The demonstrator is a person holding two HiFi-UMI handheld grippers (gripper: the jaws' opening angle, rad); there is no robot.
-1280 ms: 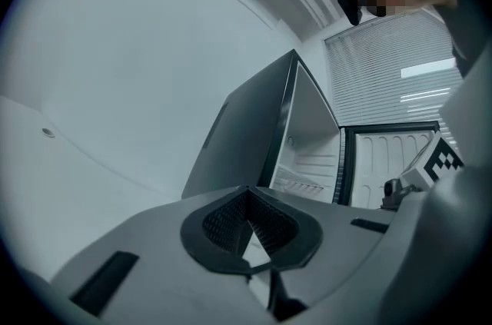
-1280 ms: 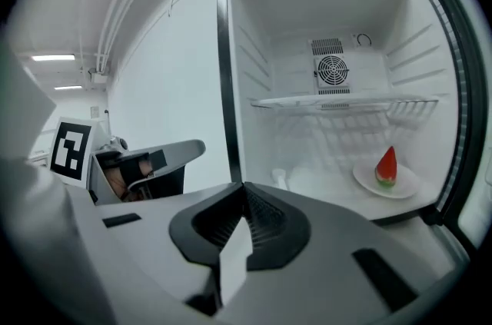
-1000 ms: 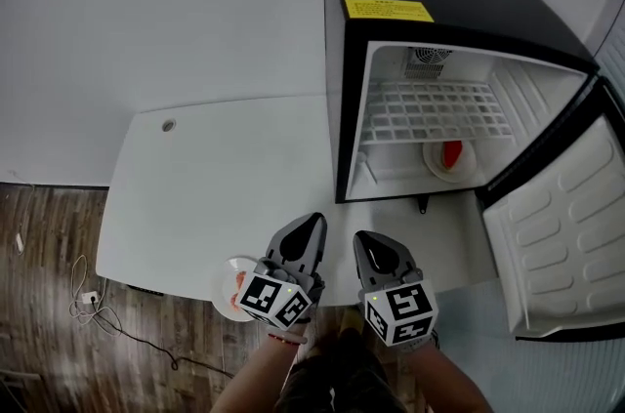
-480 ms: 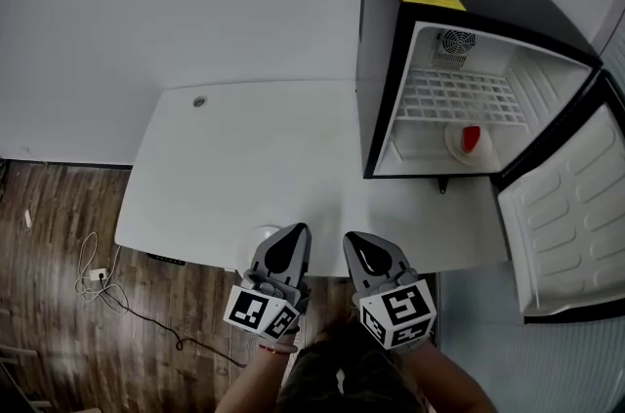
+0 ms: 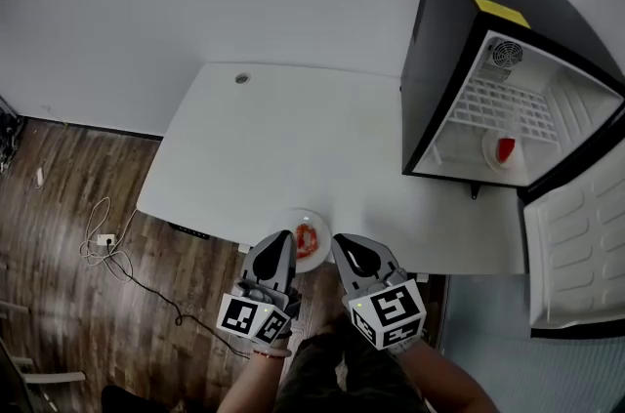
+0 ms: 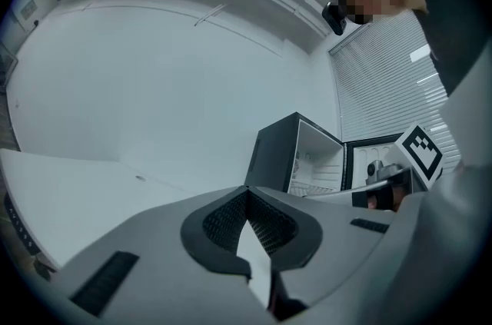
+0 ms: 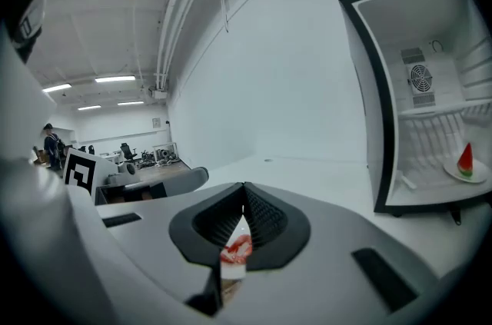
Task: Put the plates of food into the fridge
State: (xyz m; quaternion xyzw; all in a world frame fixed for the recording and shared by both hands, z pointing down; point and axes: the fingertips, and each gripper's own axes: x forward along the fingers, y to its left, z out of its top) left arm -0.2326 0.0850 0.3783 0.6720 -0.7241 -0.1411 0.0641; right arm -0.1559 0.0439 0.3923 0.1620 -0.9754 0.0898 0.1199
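Both tongs are pressed together and empty: the left tongs [image 5: 279, 245] and the right tongs [image 5: 344, 247] hang side by side over the near edge of the bench [image 5: 273, 138]. The plate [image 5: 319, 227] and its red food [image 5: 306, 241] lie just ahead of them, between their tips. I see no contact with it.

The job in hand looks like picking that plate up. I'd say one pair must spread first, then take the rim with one jaw under and one over, clear of the food. The plate sits right at the bench's edge, so a nudge could tip it to the floor; better to come in low and level than to push. Once held, it should stay flat on the way to the fridge [image 5: 449, 30]. Its door [image 5: 576, 245] is already swung wide. A second plate [image 5: 491, 147] with a red slice stands on the fridge floor, so the free patch beside it or the wire shelf [image 5: 503, 113] seems the place.

Only the head view shows how plate, edge and both tongs lie together. The right gripper view catches the red food through the gap below its closed tips, plus the fan at the back of the fridge. The left gripper view shows no plate at all, only bare bench, the fridge and the other tongs' marker cube.
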